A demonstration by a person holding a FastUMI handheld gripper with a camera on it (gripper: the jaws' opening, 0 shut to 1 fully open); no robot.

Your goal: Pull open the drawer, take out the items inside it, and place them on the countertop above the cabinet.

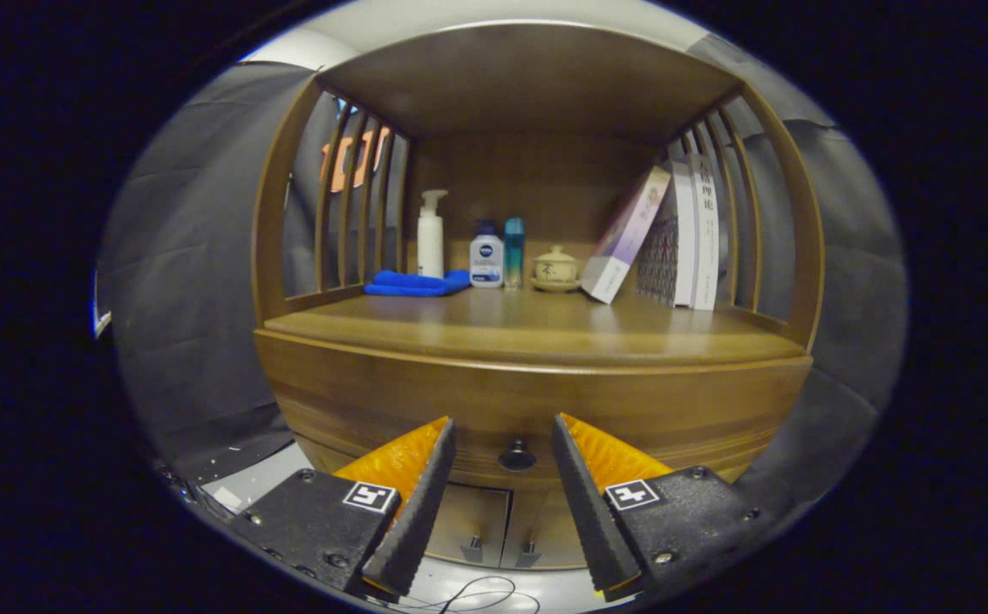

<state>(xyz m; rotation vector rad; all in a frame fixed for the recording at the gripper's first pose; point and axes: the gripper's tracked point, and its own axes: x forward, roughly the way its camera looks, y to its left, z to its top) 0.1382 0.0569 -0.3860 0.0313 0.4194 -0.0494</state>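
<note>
Gripper point(502, 448) fingers stand wide apart and hold nothing, with the dark round knob point(517, 455) of the drawer point(536, 409) just ahead, between their tips. That drawer is fully closed beneath the desk point(528, 328), so its contents are hidden. Best to centre on the knob, close both fingers squarely, then pull straight back without tilting.

countertop point(528, 328) | cloth point(417, 283), bottles point(486, 253), lidded bowl point(555, 268), books point(673, 239)
</note>
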